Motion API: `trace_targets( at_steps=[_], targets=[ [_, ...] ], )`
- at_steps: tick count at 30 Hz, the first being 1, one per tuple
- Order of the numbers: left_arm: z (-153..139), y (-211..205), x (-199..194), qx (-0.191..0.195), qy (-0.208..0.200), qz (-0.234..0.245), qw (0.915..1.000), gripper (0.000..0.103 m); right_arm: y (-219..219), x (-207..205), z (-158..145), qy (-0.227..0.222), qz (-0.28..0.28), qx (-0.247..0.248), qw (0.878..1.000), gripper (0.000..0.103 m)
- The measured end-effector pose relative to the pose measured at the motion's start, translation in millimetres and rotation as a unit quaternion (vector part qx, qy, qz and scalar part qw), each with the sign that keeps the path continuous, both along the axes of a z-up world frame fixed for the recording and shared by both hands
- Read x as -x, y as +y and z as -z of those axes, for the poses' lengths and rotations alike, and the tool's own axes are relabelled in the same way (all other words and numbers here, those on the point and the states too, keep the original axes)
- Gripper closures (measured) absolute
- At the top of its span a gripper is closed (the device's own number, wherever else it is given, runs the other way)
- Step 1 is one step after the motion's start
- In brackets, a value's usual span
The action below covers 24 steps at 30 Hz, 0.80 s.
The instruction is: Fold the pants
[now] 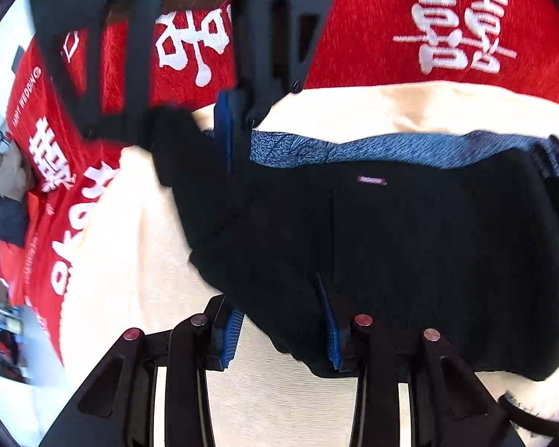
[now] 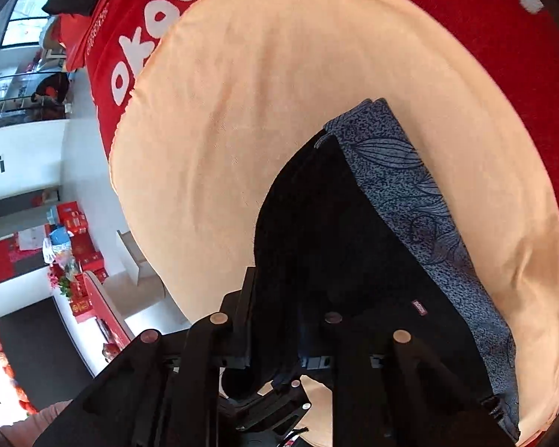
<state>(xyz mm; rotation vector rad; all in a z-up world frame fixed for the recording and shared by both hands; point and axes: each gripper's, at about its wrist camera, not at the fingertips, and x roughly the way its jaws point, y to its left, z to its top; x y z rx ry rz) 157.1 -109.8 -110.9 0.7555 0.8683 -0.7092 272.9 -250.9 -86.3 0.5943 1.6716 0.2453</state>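
Note:
The black pants [image 1: 410, 246] lie folded on a cream cloth [image 1: 130, 231], over a blue patterned garment [image 1: 354, 147]. My left gripper [image 1: 279, 331] has its blue-padded fingers spread around the near edge of the pants, with fabric between them. My right gripper [image 1: 227, 130] shows at the top of the left wrist view, its fingers closed on a corner of the pants. In the right wrist view the pants [image 2: 335, 242] fill the space between the right gripper's fingers [image 2: 279, 320], beside the blue garment [image 2: 410, 193].
The cream cloth [image 2: 279, 93] lies on a red blanket with white characters [image 1: 447, 18] on a bed. A room with red boxes and a dark panel [image 2: 37, 279] lies beyond the bed's edge at the left.

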Motion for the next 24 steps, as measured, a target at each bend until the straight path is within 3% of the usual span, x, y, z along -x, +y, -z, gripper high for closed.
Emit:
trace_targets(
  at_steps=[5, 9, 12, 15, 19, 22, 24],
  targets=[
    [-22, -8, 13, 0.028, 0.012, 0.007, 0.9995, 0.064, -26, 33, -32, -0.046, 0.048, -0.025, 0.997, 0.086],
    [-46, -12, 17, 0.063, 0.043, -0.003, 0.9971, 0.064, -61, 70, -70, -0.103, 0.112, -0.083, 0.985, 0.090],
    [-61, -14, 22, 0.082, 0.054, 0.001, 0.9952, 0.064, -72, 100, -93, -0.136, 0.128, -0.089, 0.978, 0.090],
    [-74, -22, 35, 0.099, 0.074, 0.009, 0.9923, 0.064, -85, 124, -99, -0.144, 0.158, -0.098, 0.972, 0.090],
    [-84, -36, 60, 0.095, 0.061, 0.034, 0.9931, 0.064, -92, 155, -107, -0.156, 0.182, -0.105, 0.965, 0.090],
    [-90, -44, 80, 0.094, 0.054, 0.060, 0.9924, 0.064, -95, 171, -115, -0.150, 0.157, -0.075, 0.973, 0.084],
    [-90, -48, 96, 0.090, 0.043, 0.082, 0.9916, 0.064, -97, 177, -112, -0.128, 0.136, -0.054, 0.981, 0.066]
  ],
)
